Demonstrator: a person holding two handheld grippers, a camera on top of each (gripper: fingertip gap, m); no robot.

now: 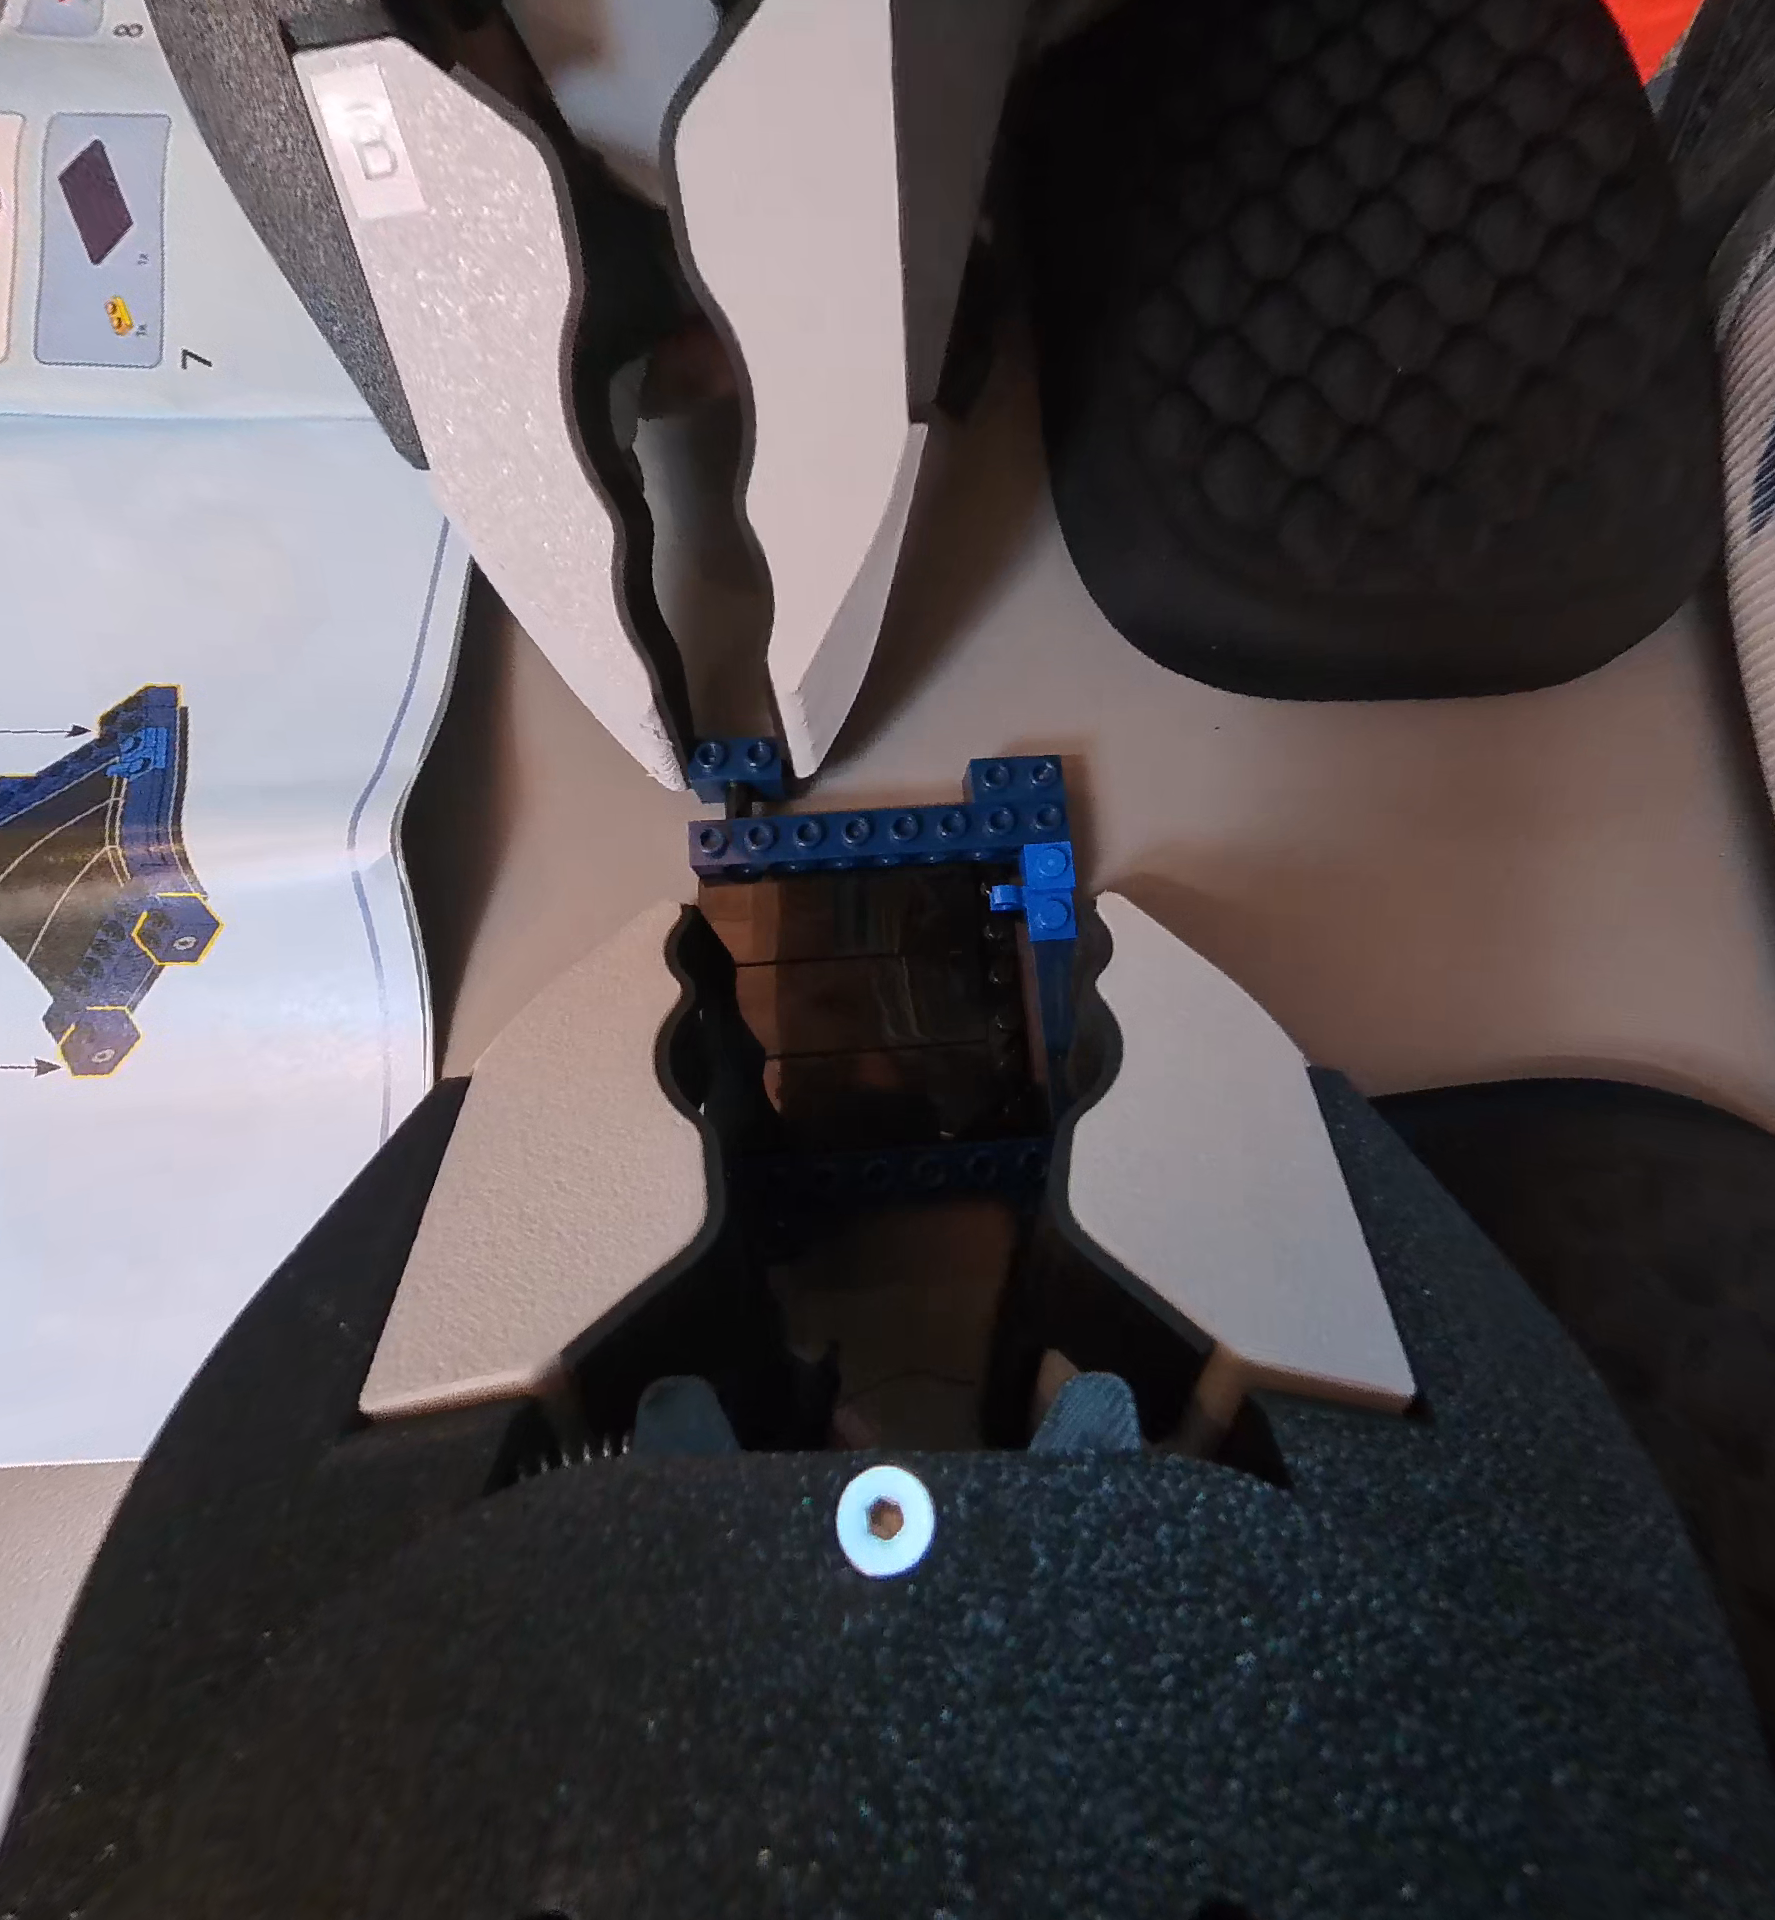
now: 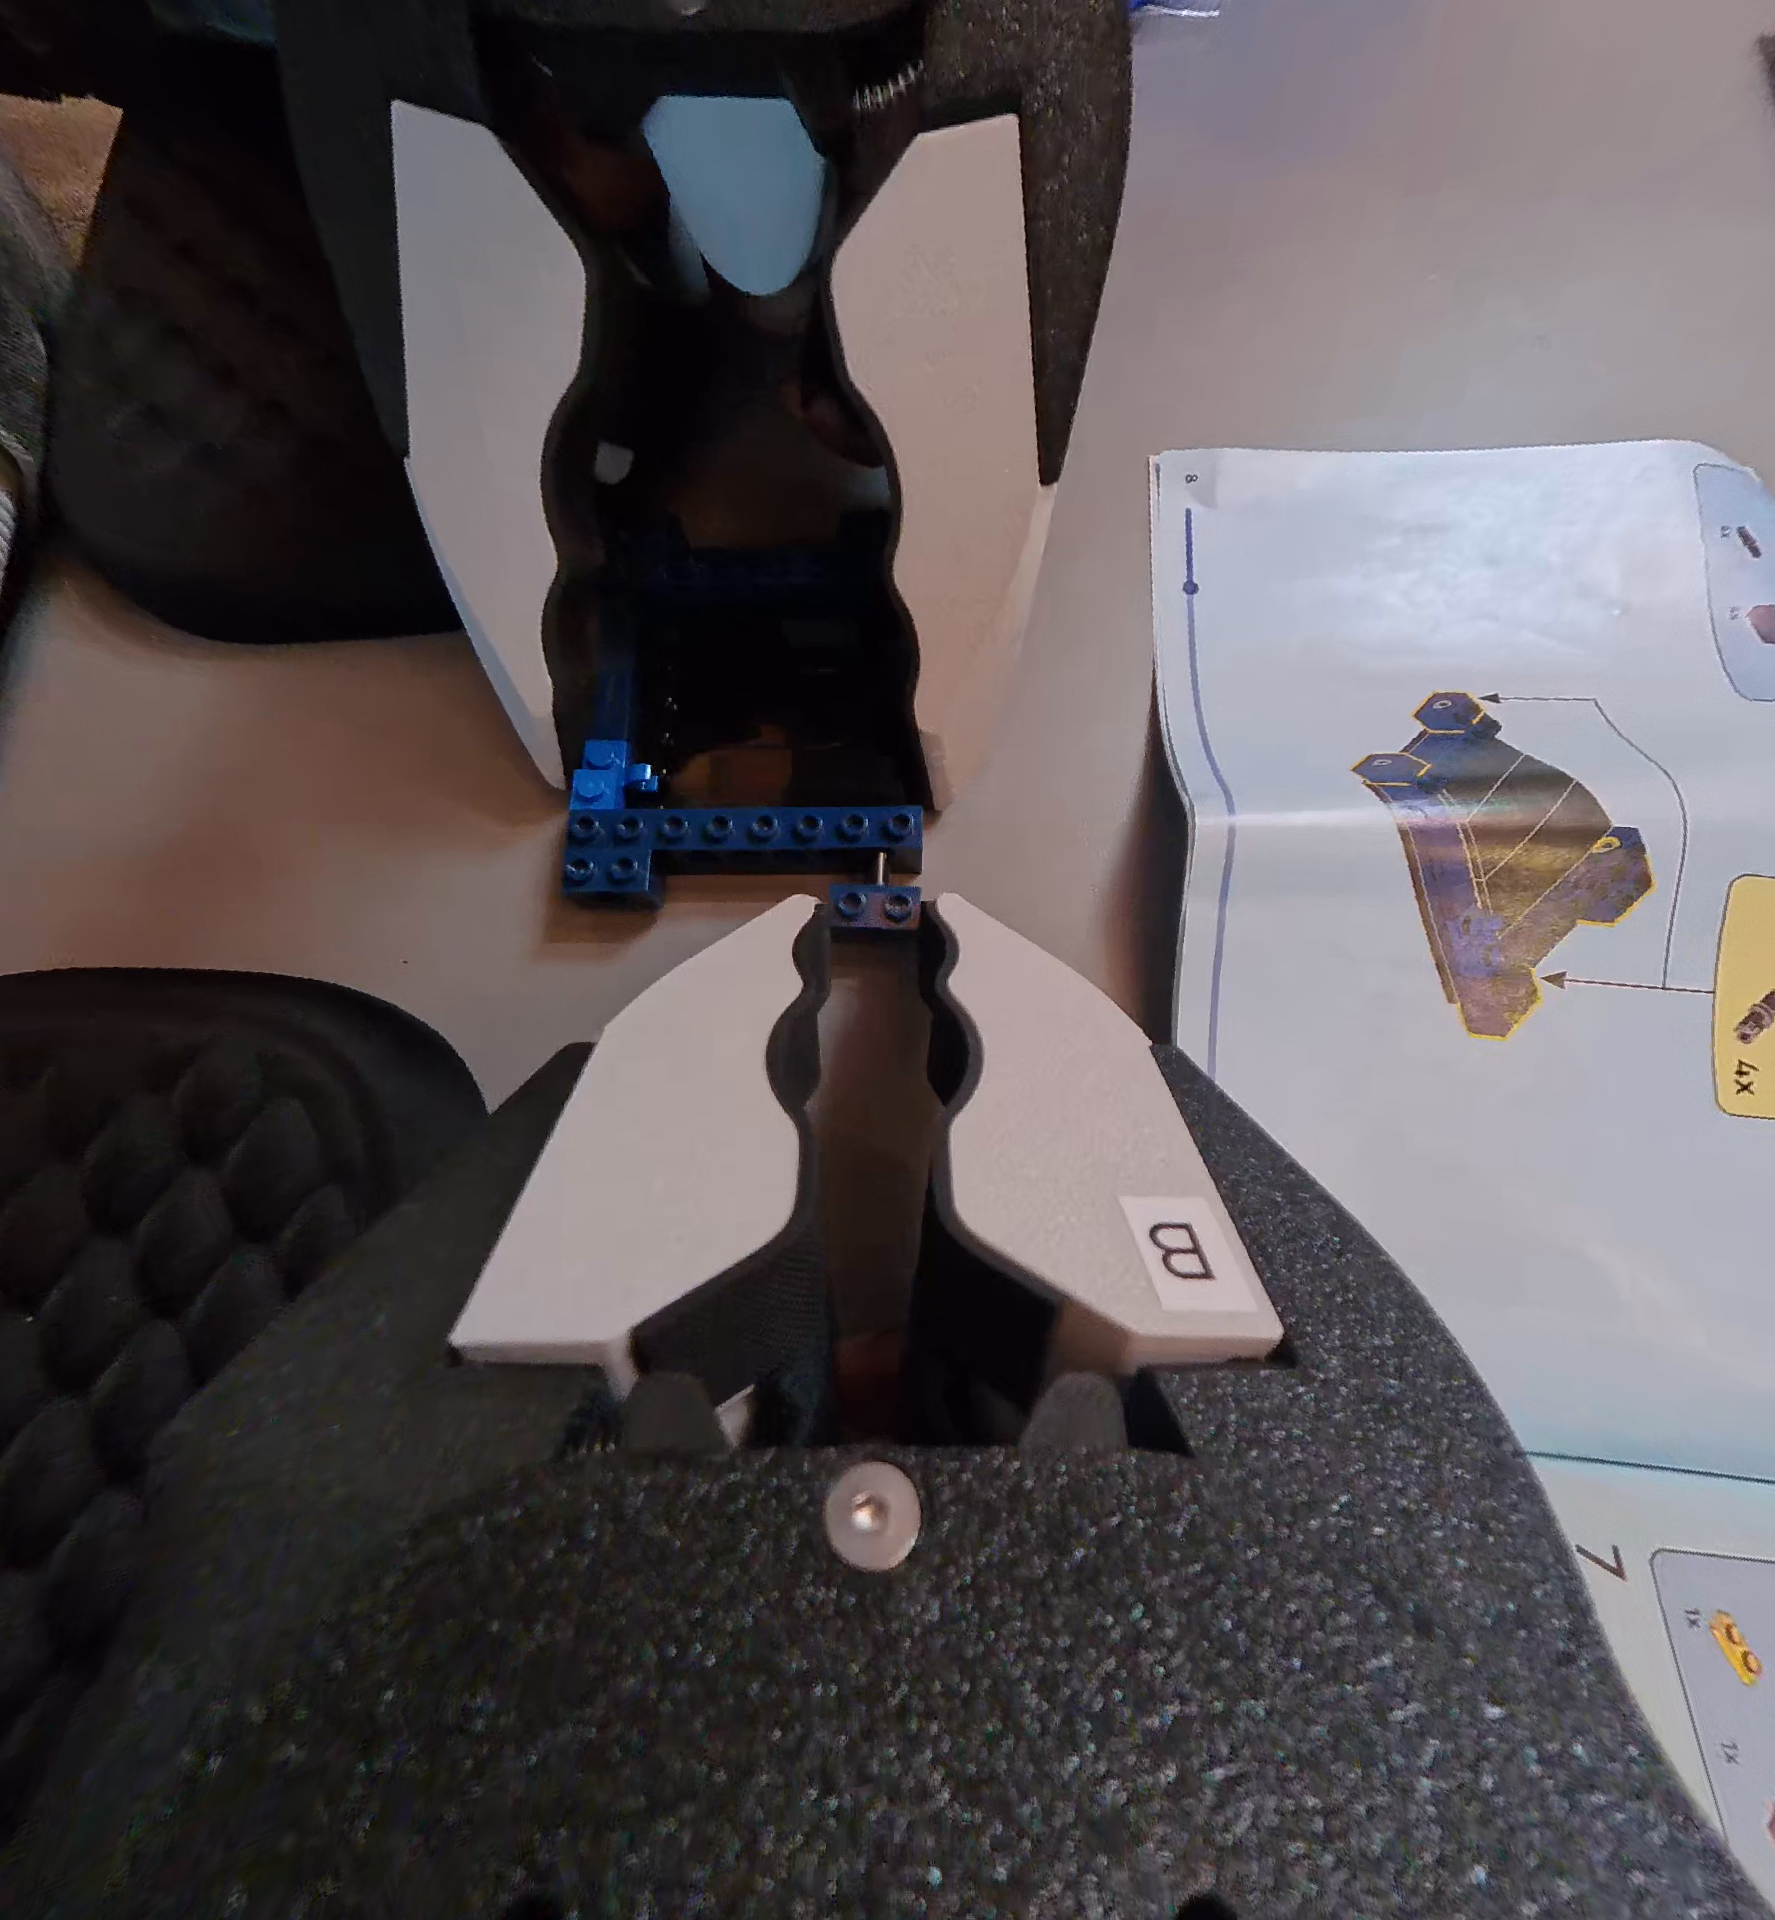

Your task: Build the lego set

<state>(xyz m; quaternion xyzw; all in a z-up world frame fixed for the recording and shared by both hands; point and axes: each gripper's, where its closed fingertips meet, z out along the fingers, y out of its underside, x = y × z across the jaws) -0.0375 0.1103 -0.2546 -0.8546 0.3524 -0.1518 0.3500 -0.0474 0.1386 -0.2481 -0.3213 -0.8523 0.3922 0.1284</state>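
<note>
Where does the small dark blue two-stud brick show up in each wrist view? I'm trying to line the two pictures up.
Left wrist view: small dark blue brick just above centre, between the far gripper's fingertips.
Right wrist view: same brick at centre, pinched between this gripper's own fingertips.
Shared landmark: the long dark blue studded beam, next to the brick in both.

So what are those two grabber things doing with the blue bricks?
A person is working two hand-held grippers on a table. The left gripper is clamped around a brick build with dark blue edges and a shiny black middle. The right gripper pinches a small dark blue two-stud brick with a thin pin, close to the build's long studded edge. An instruction booklet lies open beside them.
</note>
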